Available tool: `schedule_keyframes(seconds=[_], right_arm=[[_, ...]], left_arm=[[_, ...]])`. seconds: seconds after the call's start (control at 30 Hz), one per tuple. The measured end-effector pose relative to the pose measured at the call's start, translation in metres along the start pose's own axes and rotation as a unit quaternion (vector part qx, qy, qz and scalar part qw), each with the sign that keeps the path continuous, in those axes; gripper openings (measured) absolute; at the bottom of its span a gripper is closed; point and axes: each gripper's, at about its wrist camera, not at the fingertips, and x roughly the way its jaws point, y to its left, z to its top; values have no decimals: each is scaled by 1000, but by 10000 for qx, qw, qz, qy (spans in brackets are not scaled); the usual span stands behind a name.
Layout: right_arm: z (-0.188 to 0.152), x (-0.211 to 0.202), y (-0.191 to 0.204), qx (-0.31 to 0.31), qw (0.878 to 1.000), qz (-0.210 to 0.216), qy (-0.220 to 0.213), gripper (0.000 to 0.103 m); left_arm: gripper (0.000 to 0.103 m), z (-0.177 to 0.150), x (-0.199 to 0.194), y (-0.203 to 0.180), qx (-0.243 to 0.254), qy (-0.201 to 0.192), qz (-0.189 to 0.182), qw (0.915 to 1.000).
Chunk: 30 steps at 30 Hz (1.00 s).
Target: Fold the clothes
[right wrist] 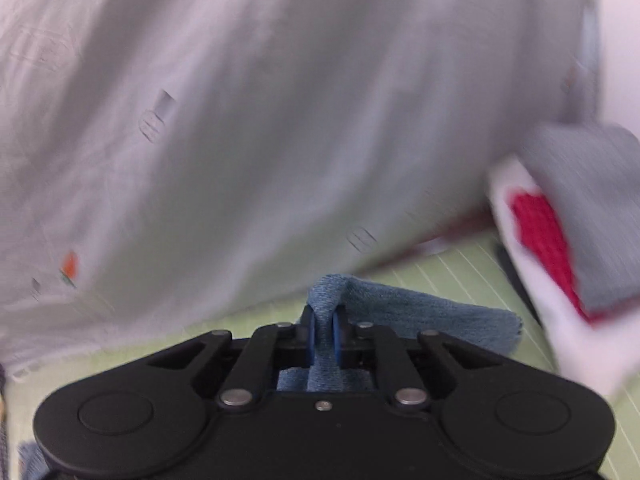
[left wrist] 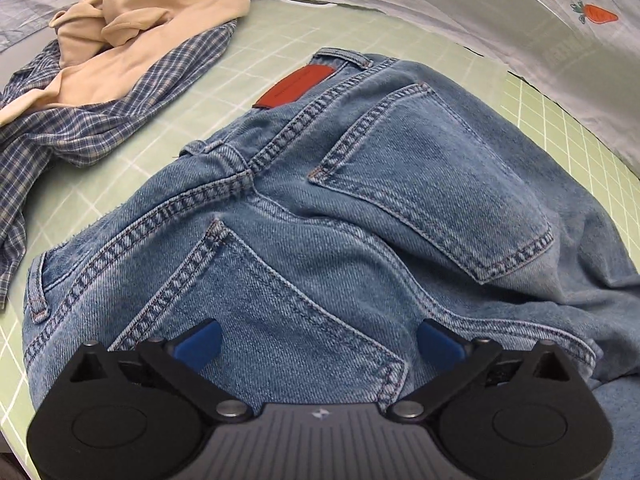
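Observation:
Blue jeans (left wrist: 360, 200) lie seat-up on the green grid mat (left wrist: 256, 32), back pockets and a red-brown waistband patch (left wrist: 294, 86) showing. My left gripper (left wrist: 320, 342) hovers just over the lower back pocket, its blue fingertips (left wrist: 200, 342) spread wide with nothing pinched between them. In the blurred right wrist view my right gripper (right wrist: 324, 338) is shut on a fold of the jeans' denim (right wrist: 326, 292). The rest of that denim end (right wrist: 432, 320) hangs over the mat (right wrist: 460, 272).
A beige garment (left wrist: 132, 36) lies on a blue checked shirt (left wrist: 80, 128) at the mat's far left. A pale grey sheet with small prints (left wrist: 460, 8) surrounds the mat and fills the right wrist view (right wrist: 260, 120). Folded grey, red and white clothes (right wrist: 568, 232) sit at right.

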Motion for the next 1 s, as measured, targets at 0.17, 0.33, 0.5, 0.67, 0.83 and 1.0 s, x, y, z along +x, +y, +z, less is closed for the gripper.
schedule_keyframes(seconds=[0.17, 0.33, 0.5, 0.67, 0.83, 1.0], right_arm=[[13, 11, 43, -321, 9958, 786, -353, 54], [-42, 17, 16, -548, 9976, -21, 425, 81], [-106, -9, -64, 96, 9889, -1025, 1074, 103], [-152, -38, -133, 836, 9705, -1821, 1342, 103], [-169, -46, -167, 1543, 9654, -1780, 1119, 102], [-164, -50, -179, 2255, 9589, -1665, 433, 88]], left_arm=[[103, -1, 1, -1, 53, -63, 48, 10000], [103, -1, 1, -2, 87, -79, 92, 9999], [103, 1, 3, -4, 42, -50, 153, 9999], [103, 4, 4, -5, 7, 18, 178, 9998], [103, 3, 4, -6, 2, -10, 183, 9998], [103, 7, 5, -4, 45, 152, 105, 9998]])
